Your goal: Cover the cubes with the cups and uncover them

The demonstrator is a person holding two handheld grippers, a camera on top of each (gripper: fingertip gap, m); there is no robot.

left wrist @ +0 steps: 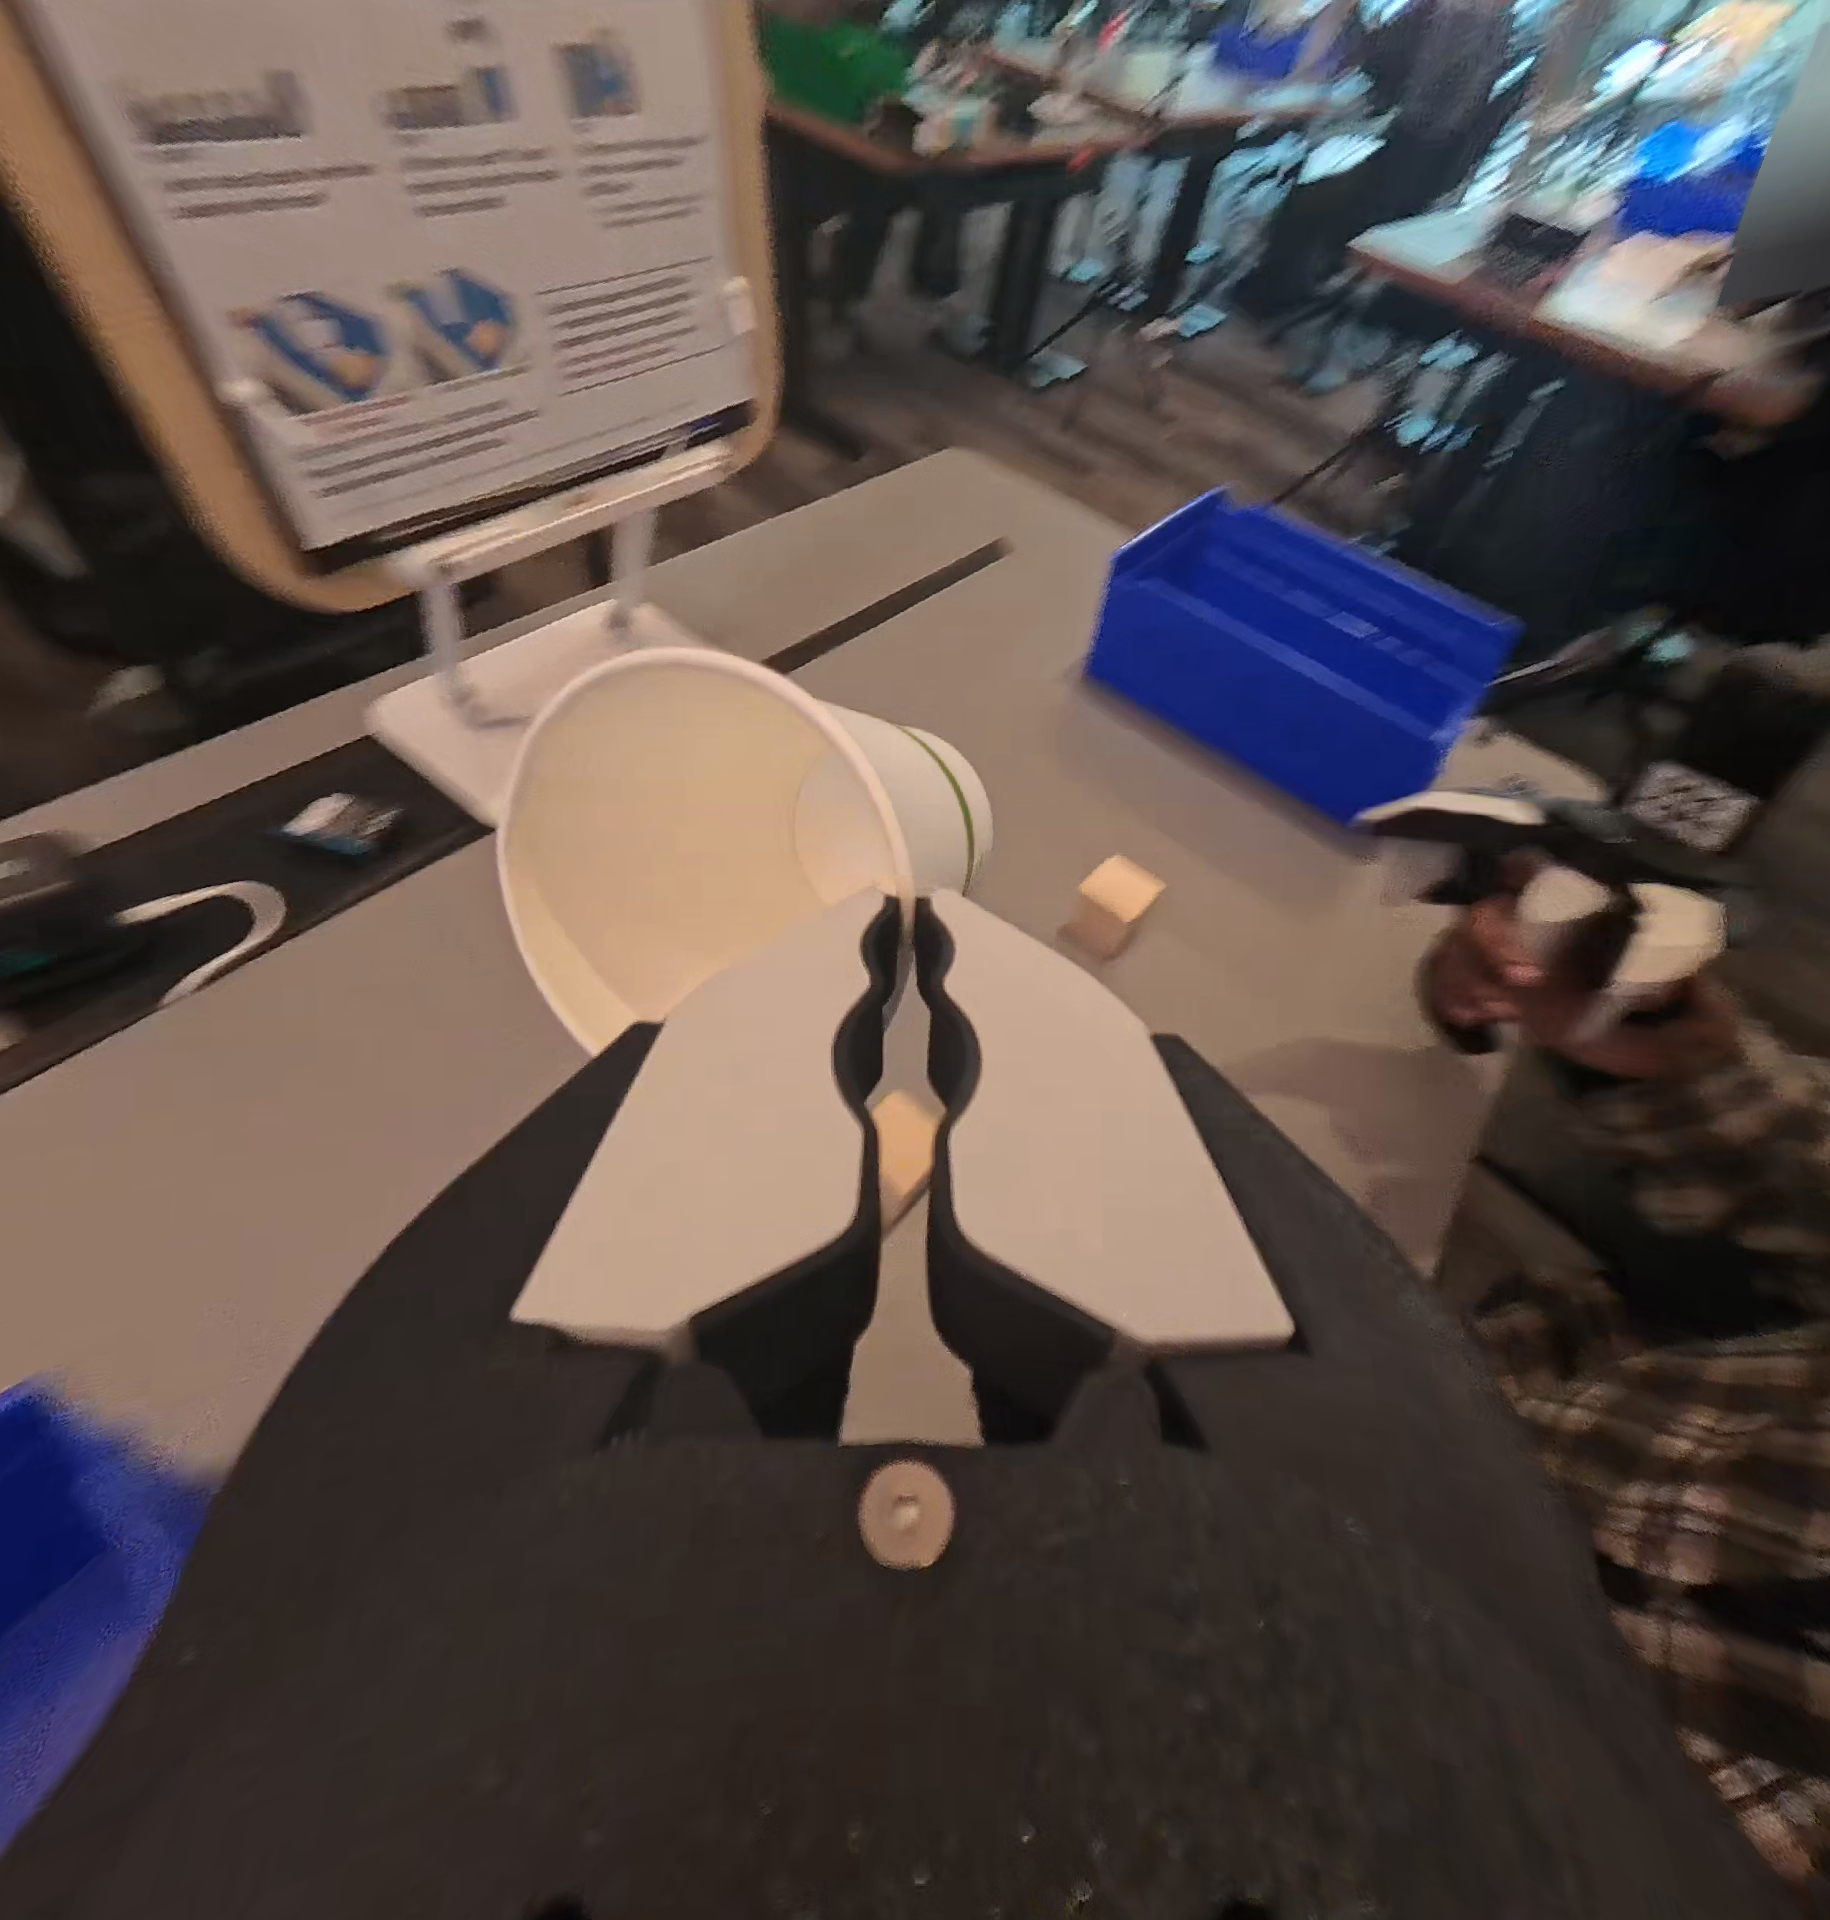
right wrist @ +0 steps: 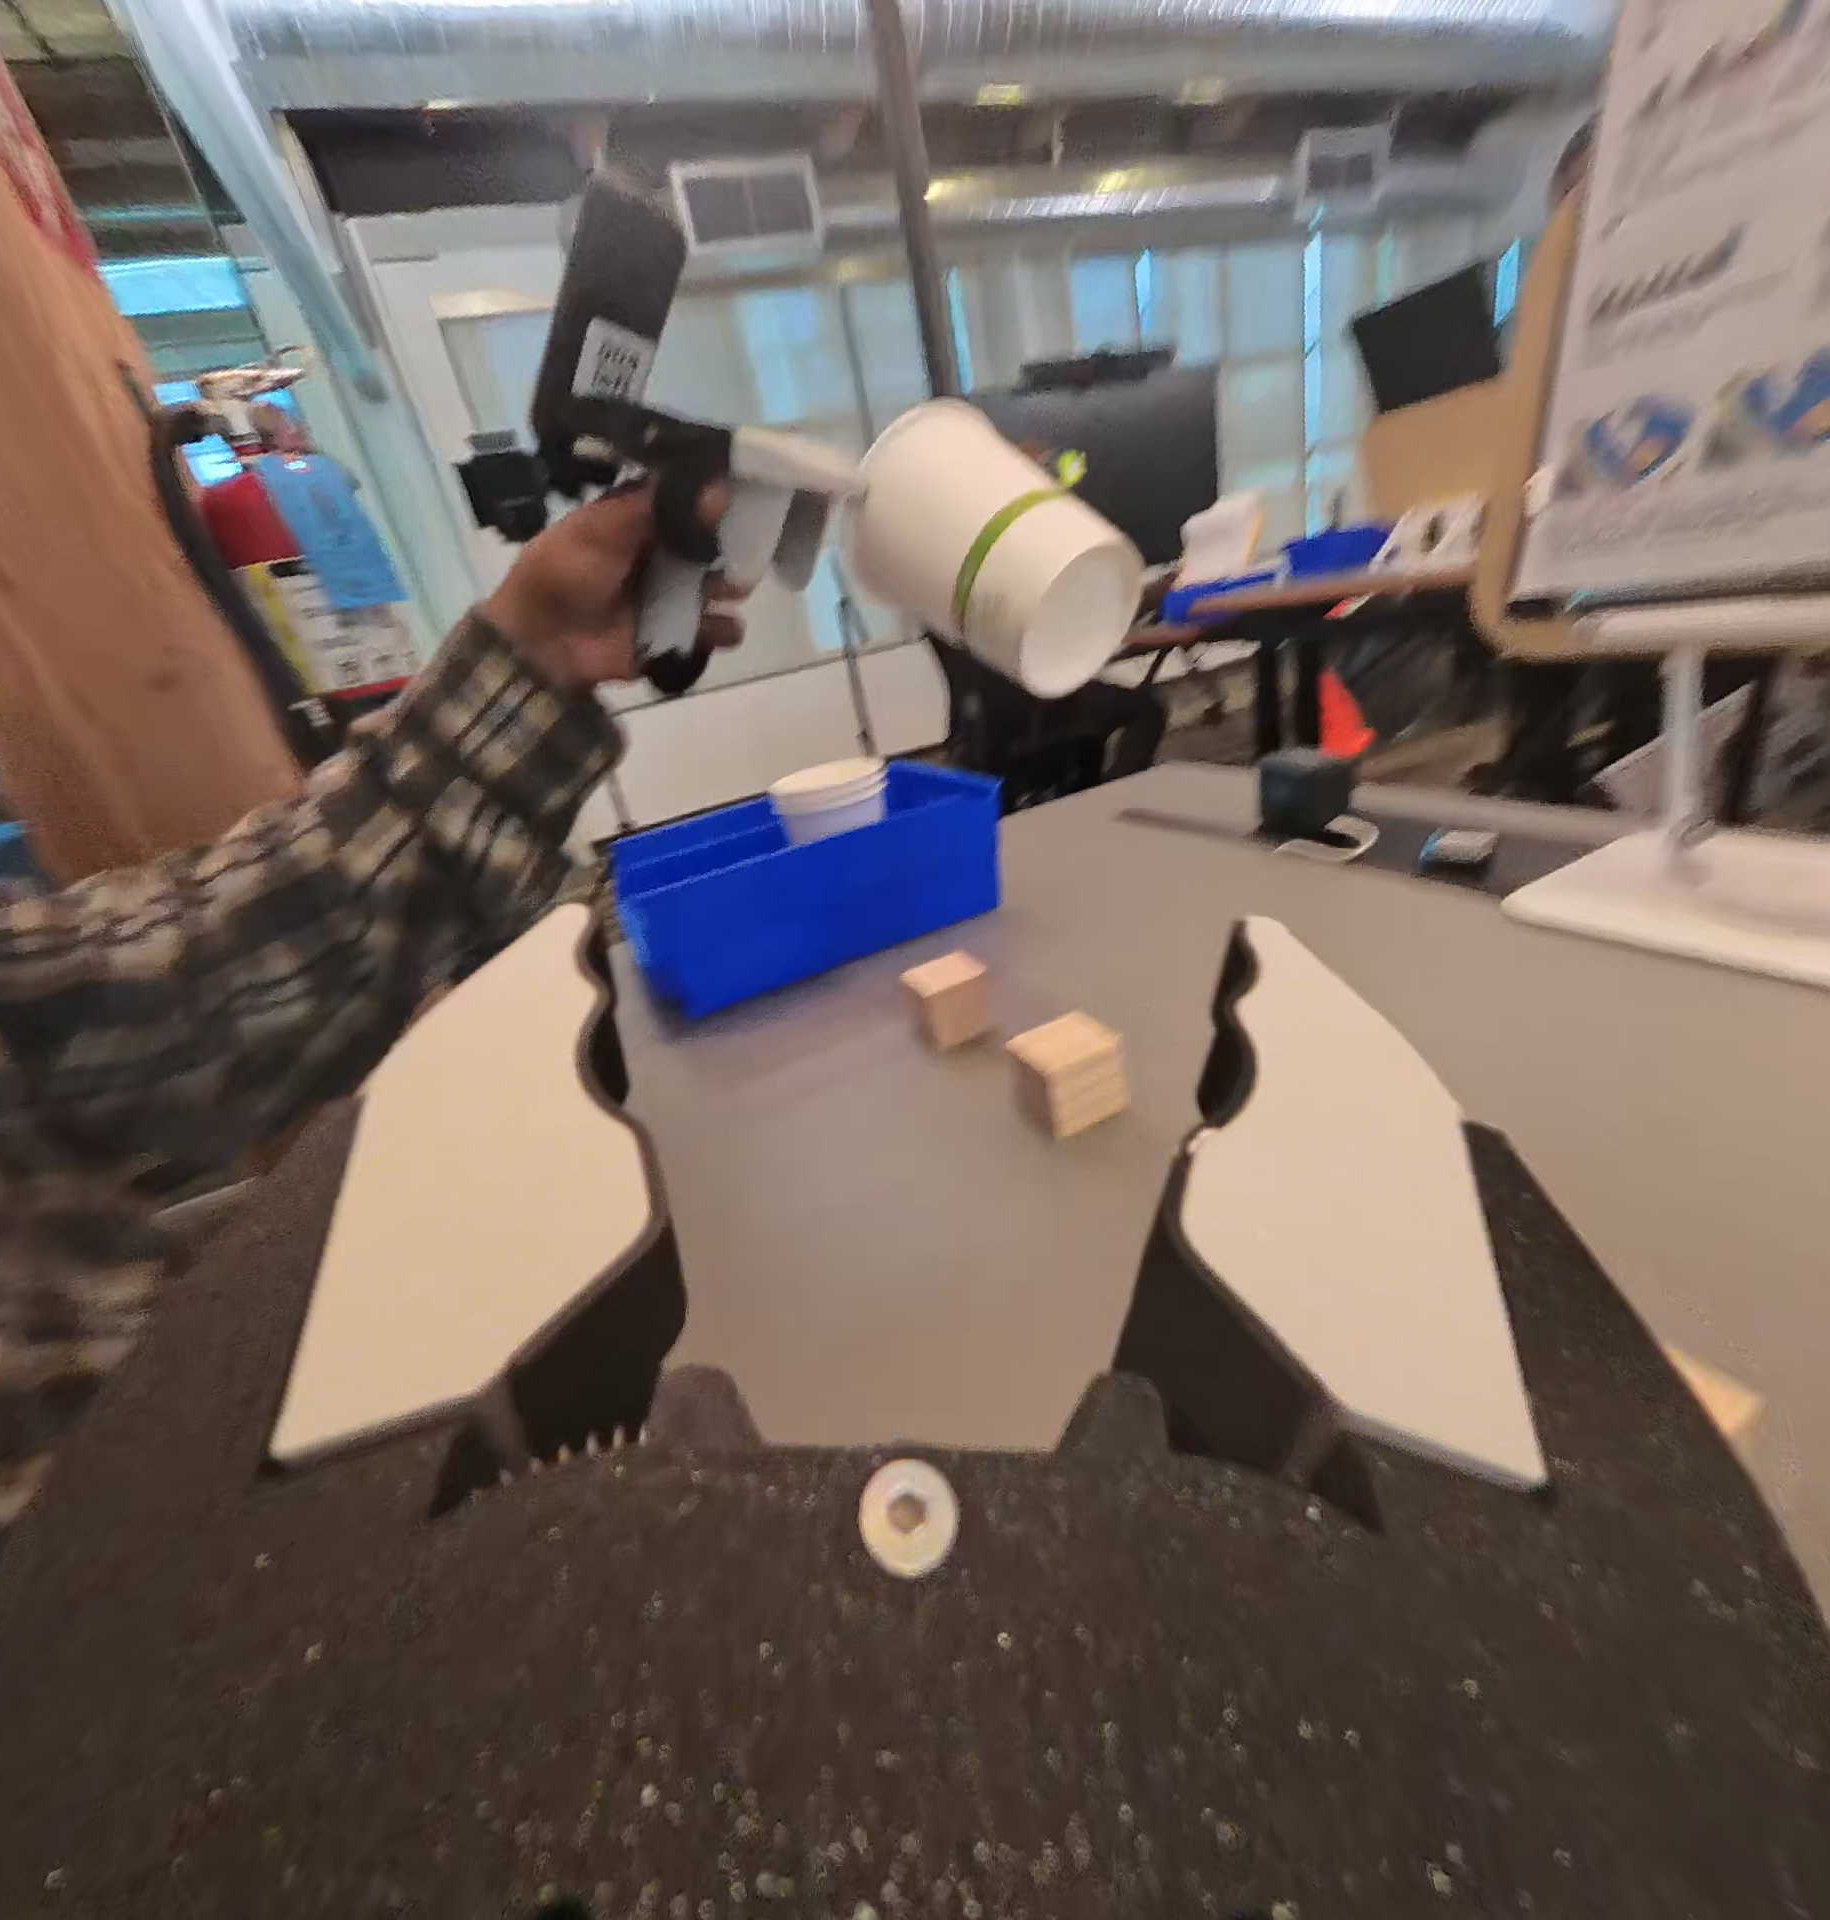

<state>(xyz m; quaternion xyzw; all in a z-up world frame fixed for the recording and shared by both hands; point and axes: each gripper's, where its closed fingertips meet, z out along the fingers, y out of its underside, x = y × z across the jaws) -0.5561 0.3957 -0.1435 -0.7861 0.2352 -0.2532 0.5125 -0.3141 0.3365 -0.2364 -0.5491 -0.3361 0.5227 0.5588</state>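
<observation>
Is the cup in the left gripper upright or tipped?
Tipped. The cup lies nearly sideways in the air, held at its rim by the left gripper, its base facing the right wrist view.

Two claw-mounted wide-angle views, angled across one grey table point(right wrist: 890, 1247) toward shared cubes point(right wrist: 1067, 1070).

Left gripper point(left wrist: 906, 914): jaws nearly closed, tips pinching the rim of the paper cup point(left wrist: 682, 831), raised well above the table, pointing toward 3 o'clock in the right wrist view. Left hand point(right wrist: 620, 582) wraps the handle, plaid sleeve point(right wrist: 267, 883) running off to 8 o'clock. Right gripper point(right wrist: 916, 935): both fingers spread wide, nothing between them, low over the table. In the left wrist view it sits at 3 o'clock, right hand point(left wrist: 1534, 966) on the grip.
</observation>
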